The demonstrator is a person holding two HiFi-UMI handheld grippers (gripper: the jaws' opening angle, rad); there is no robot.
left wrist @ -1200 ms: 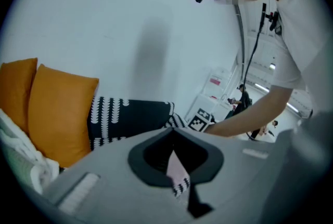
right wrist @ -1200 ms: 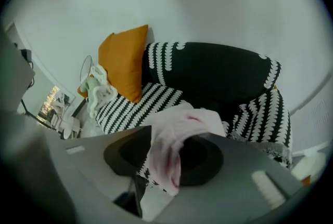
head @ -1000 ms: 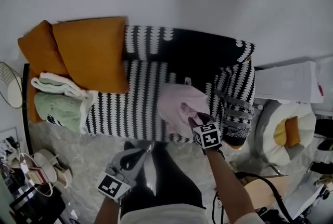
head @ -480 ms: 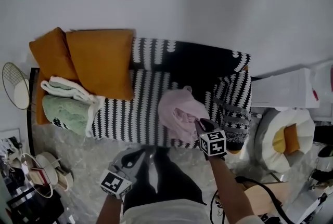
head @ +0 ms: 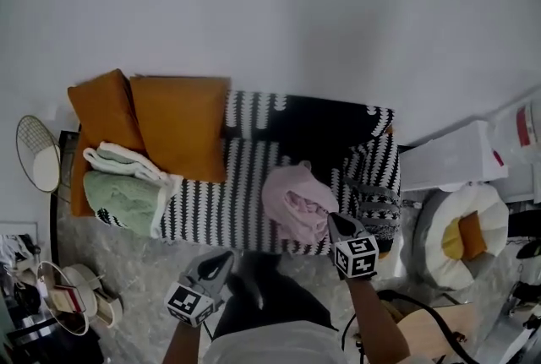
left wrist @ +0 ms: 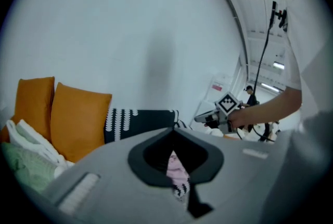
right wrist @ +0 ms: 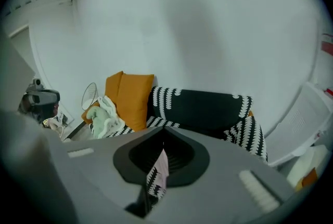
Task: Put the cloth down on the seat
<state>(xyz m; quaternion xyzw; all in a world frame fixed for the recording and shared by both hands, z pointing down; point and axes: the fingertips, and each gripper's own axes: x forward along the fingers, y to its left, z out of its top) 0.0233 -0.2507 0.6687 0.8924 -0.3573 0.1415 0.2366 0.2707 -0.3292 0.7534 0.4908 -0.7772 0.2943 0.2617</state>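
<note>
Seat [head: 226,187] bears pink cloth [head: 294,203], whole only in head view.

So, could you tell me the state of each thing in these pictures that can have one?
pink cloth: lying crumpled on the sofa seat, held by no gripper.
right gripper: shut, its jaws have just been closing, nothing between them.
left gripper: shut, empty.
orange cushions: propped upright at the sofa's left.
green and white blankets: folded, piled at the sofa's left end.
</note>
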